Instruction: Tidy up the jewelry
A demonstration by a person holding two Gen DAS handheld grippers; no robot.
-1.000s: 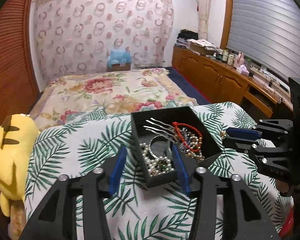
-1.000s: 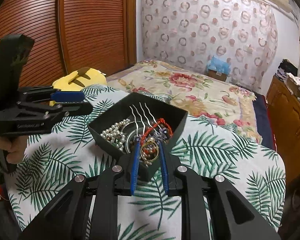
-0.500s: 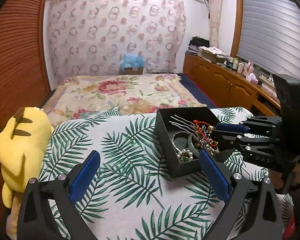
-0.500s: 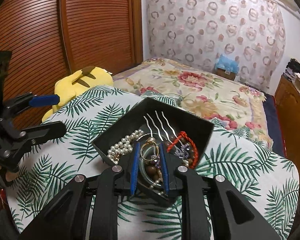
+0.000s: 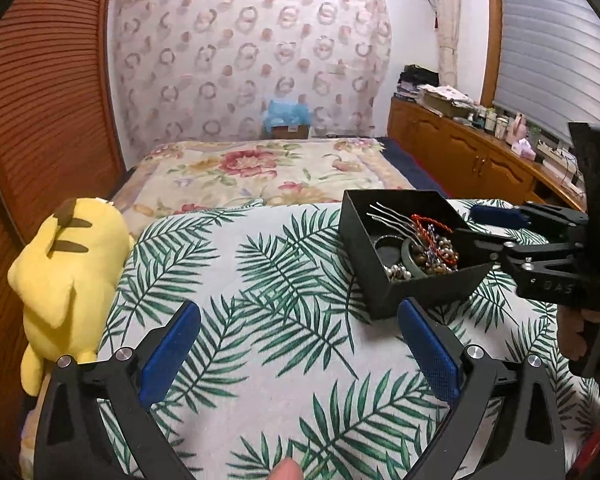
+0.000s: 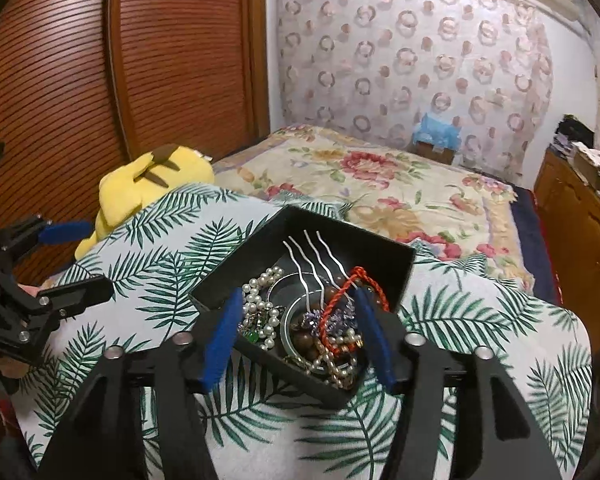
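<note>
1. Right wrist view: the right gripper (image 6: 296, 330) stands spread over the open black square box (image 6: 380, 252) of tangled jewelry (image 6: 320, 320), likely choosing a piece.
2. The box rests on the palm-leaf printed cloth (image 5: 260, 280).
3. The left gripper (image 5: 300, 344), spread wide and empty, hangs beside the box, probably keeping clear.
</note>
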